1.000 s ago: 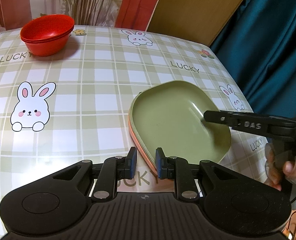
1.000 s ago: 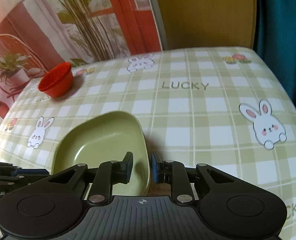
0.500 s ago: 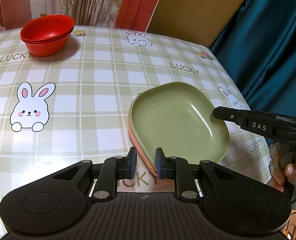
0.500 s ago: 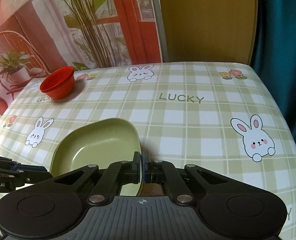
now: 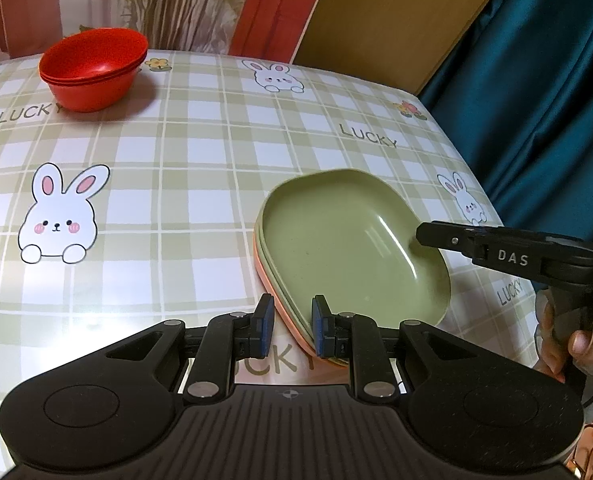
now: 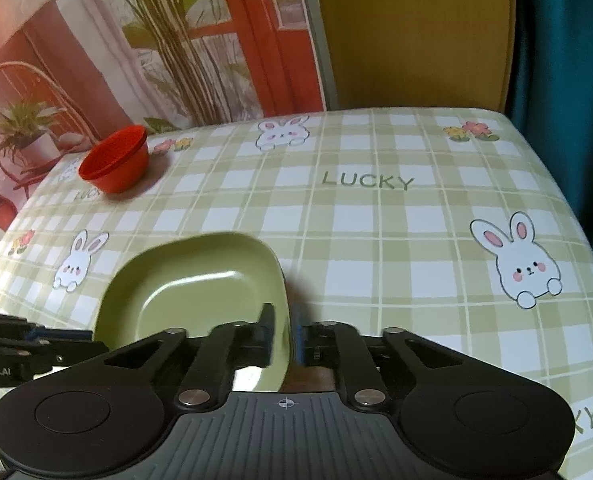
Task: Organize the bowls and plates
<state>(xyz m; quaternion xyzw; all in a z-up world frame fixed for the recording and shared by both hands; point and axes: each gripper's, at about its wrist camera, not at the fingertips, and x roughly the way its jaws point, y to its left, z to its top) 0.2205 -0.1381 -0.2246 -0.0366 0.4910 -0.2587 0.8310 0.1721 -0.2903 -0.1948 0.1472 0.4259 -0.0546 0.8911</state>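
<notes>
Three stacked plates (image 5: pixel 348 248), three nested red bowls (image 5: pixel 92 68).

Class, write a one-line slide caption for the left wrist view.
Left gripper straddling the rim of stacked green plates over a pink one; red bowls wait across the bunny tablecloth.

A printed backdrop (image 6: pixel 136 40) of plants and red frames, a wooden panel (image 6: pixel 412 32) and a teal curtain (image 5: pixel 536 92) stand behind the checked worktop (image 6: pixel 376 240).

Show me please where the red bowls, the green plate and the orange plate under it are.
red bowls (image 5: pixel 92 66): left wrist view, inside of the top bowl.
green plate (image 5: pixel 348 248): left wrist view, its flat bottom.
orange plate (image 5: pixel 265 280): left wrist view, its exposed left edge.
</notes>
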